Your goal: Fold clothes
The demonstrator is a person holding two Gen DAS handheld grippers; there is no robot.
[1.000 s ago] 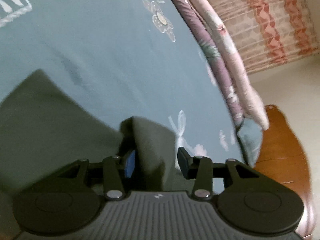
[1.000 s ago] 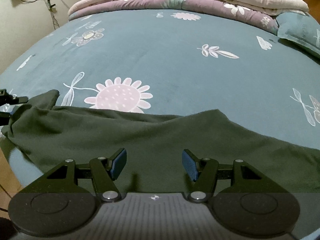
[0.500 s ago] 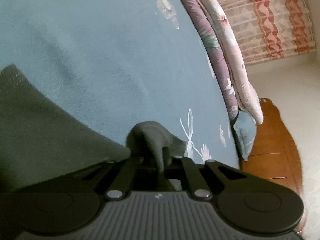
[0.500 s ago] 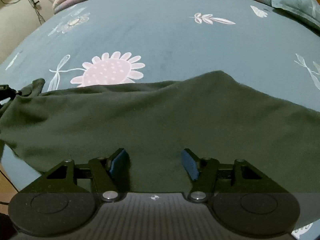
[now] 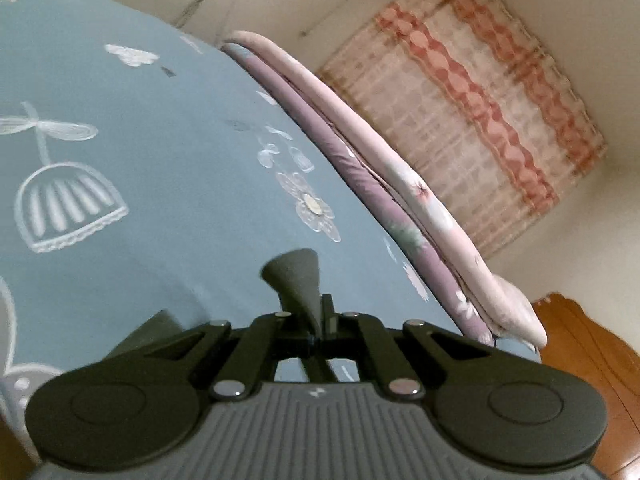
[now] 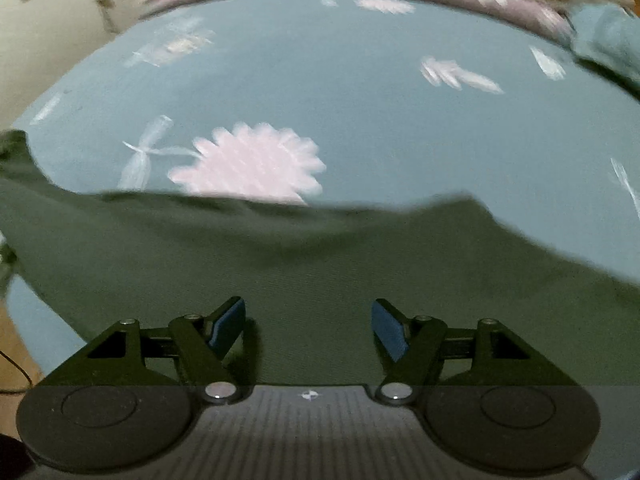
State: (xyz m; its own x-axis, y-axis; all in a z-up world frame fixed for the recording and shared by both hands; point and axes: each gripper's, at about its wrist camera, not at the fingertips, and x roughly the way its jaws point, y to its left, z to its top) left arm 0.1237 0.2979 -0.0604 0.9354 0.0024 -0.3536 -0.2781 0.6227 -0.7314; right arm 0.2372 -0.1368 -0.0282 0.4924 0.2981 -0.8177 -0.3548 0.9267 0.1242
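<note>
Our left gripper (image 5: 320, 334) pinches a corner of the dark green garment (image 6: 320, 272); our right gripper (image 6: 308, 326) hovers spread, holding nothing. That thin pinch may slip if we lift, though blur hides its depth.

Matt olive knit garment (image 6: 320, 272), smooth printed cotton bedsheet (image 6: 340, 92), glossy wooden bedframe (image 5: 580, 344), matt black plastic tongs (image 5: 320, 336).

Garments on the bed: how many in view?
1. A dark green garment lies spread across the near edge of the blue floral bedsheet; the left gripper is shut on a corner of it. More may lie out of view.
</note>
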